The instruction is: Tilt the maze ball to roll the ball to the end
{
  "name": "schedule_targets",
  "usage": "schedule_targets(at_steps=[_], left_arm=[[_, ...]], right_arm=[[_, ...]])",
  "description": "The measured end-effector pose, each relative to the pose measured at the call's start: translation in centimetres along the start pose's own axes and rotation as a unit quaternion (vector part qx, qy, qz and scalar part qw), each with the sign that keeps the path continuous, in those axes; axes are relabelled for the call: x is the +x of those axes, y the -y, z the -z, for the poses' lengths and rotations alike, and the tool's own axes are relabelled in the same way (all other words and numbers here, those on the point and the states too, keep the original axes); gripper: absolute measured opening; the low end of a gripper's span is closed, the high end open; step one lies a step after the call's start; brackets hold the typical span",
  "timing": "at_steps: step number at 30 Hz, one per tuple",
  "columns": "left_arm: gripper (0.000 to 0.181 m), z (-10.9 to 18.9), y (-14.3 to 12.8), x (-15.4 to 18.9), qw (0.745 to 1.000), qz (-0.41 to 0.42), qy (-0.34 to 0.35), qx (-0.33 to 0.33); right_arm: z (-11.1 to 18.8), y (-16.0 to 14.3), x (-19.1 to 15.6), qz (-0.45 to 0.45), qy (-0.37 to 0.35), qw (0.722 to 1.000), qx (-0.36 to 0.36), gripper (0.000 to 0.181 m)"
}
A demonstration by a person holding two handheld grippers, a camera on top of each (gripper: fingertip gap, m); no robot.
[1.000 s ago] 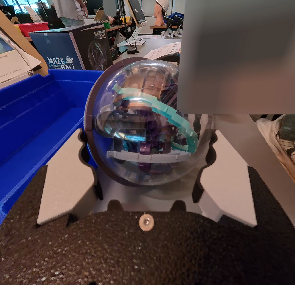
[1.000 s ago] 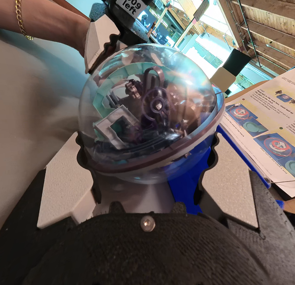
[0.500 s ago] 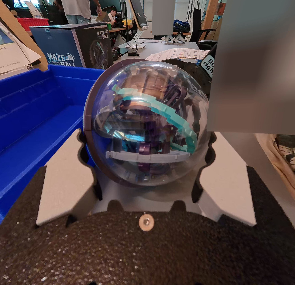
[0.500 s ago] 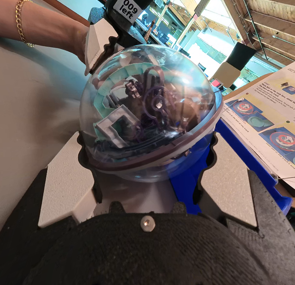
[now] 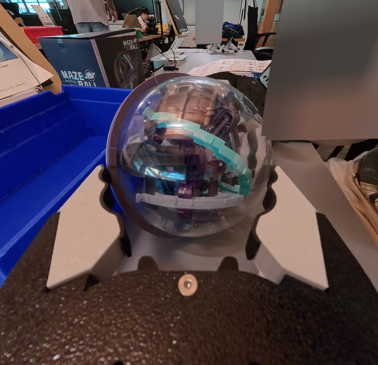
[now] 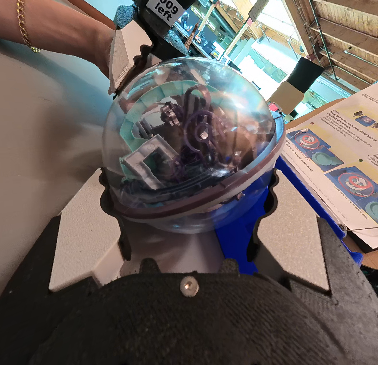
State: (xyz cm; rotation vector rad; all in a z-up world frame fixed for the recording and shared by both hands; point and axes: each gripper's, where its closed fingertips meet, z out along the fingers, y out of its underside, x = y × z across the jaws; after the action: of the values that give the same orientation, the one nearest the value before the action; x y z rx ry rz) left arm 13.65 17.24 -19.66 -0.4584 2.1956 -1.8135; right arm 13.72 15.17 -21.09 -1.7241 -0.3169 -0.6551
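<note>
While your left gripper (image 5: pixel 189 193) and right gripper (image 6: pixel 188 193) both clamp the clear maze ball (image 5: pixel 188 156) from opposite sides, it hangs beside the blue bin (image 5: pixel 51 142). A printed dark retail box (image 5: pixel 92 62), an illustrated instruction sheet (image 6: pixel 337 161) and a small lettered sticker (image 6: pixel 164 8) surround you.

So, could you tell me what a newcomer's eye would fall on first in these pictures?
Probably the maze ball, a clear sphere packed with teal, purple and grey tracks, filling the middle of both views and clamped between the left gripper and the right gripper. Next comes the bright blue bin just left of it in the left wrist view, with the dark product box behind.
</note>
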Motion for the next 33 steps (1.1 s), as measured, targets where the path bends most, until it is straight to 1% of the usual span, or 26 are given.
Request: schedule_targets(at_steps=[5,13,22,25,29,33], left_arm=[[0.146,0.1,0.0,0.0,1.000,-0.003,-0.004,0.007],[0.146,0.5,-0.3,0.0,1.000,0.002,-0.019,0.014],[0.145,0.5,-0.2,0.2,1.000,-0.016,-0.019,0.018],[0.144,0.4,-0.1,0.4,0.999,-0.034,-0.018,0.023],[0.144,0.3,-0.1,0.9,0.996,-0.087,-0.016,0.026],[0.143,0.5,-0.4,0.9,0.995,-0.099,-0.015,0.014]], right_arm=[[-0.1,0.1,0.0,0.005,-0.002,1.000,-0.002,0.149],[-0.4,0.8,-0.3,-0.003,-0.005,1.000,0.016,0.150],[-0.4,1.1,-0.3,-0.002,-0.008,1.000,0.018,0.151],[-0.3,1.2,-0.4,0.010,-0.010,1.000,0.019,0.154],[-0.1,1.4,-0.6,0.042,-0.018,0.999,0.020,0.155],[-0.3,1.8,-0.7,0.045,-0.021,0.998,0.026,0.157]])
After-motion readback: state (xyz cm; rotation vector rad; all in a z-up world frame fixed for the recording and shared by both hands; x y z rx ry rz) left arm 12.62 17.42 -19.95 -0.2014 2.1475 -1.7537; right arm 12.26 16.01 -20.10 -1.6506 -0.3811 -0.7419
